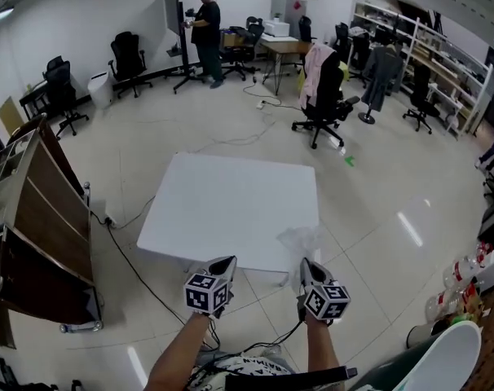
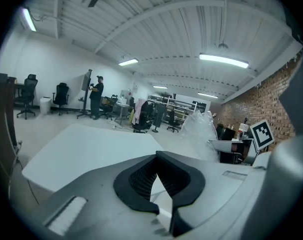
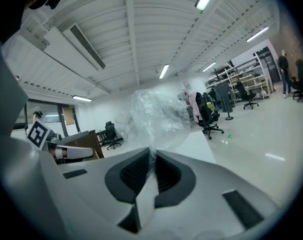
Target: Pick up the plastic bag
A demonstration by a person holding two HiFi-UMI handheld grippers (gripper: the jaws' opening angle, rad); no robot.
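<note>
Status: pick looks basically done.

- Right gripper [image 3: 151,151]: jaws closed down to a sliver, pinching a fold of the plastic bag [image 3: 156,116]. The rest of the bag balloons out ahead of and above the jaw tips, crumpled and clear. The grip sits on a thin gathered bit, not the bulk.
- Left gripper [image 2: 155,156]: pads meet at the tips with nothing between them, so it's closed and empty. From its view the bag is off to its right and slightly ahead, with no contact.
- Head view: the bag [image 1: 300,241] sits right at the front of the right gripper, with the left gripper [image 1: 222,267] beside it and apart from it.
- Worktop [image 1: 231,202]: white, below and ahead of both grippers. Both grippers point roughly level out across the room, not down at the worktop.

My read:
- The bag is off the worktop and carried by the right gripper alone. I can't confirm from these views that its lowest edge is clear of the surface.
- What's left is to hold it steady, or bring the left gripper in if a second grip is wanted.
- The risk is thin film slipping out of a small pinch, so avoid jerks.
</note>
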